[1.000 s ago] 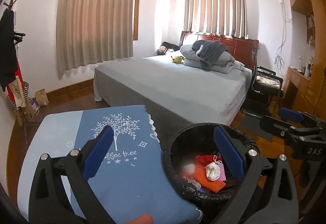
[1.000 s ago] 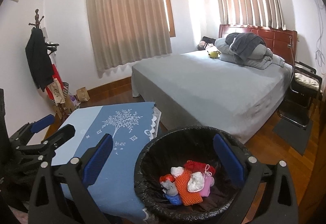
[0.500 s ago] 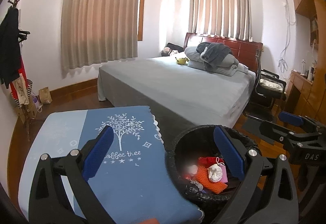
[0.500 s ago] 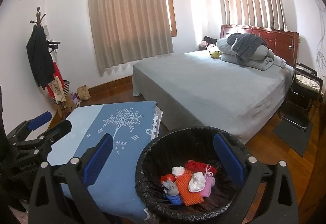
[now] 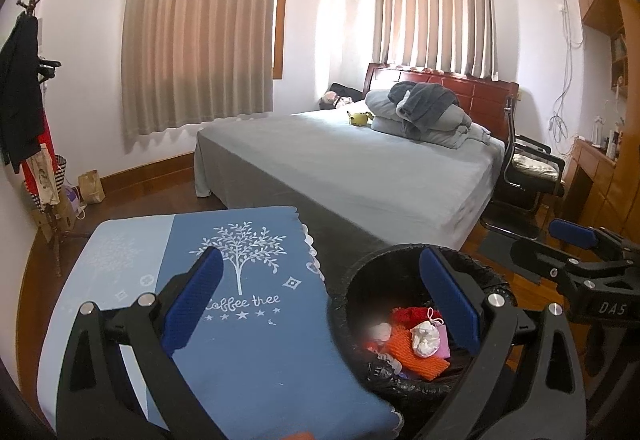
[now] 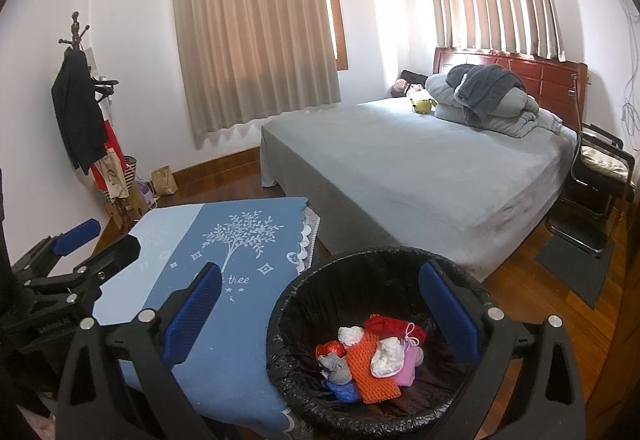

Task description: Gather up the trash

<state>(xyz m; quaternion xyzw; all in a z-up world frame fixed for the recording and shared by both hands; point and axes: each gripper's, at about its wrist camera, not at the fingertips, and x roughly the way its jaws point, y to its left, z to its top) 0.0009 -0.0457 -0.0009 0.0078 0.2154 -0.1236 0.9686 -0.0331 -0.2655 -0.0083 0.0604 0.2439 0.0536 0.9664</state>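
Observation:
A round trash bin with a black liner stands on the floor beside a small table. It holds several pieces of trash: orange foam net, red, white, pink and blue scraps. The bin also shows in the left wrist view, with the trash inside. My left gripper is open and empty above the table's right edge and the bin's left rim. My right gripper is open and empty above the bin. Each gripper shows in the other view: the right, the left.
The table carries a blue cloth with a white tree print. A large bed with grey cover stands behind. A black chair is at the right. A coat rack and bags stand at the left wall.
Both grippers have risen and tilted up a little, so the room sits lower in both views. Both stay open and empty. The trash in the bin has not moved.

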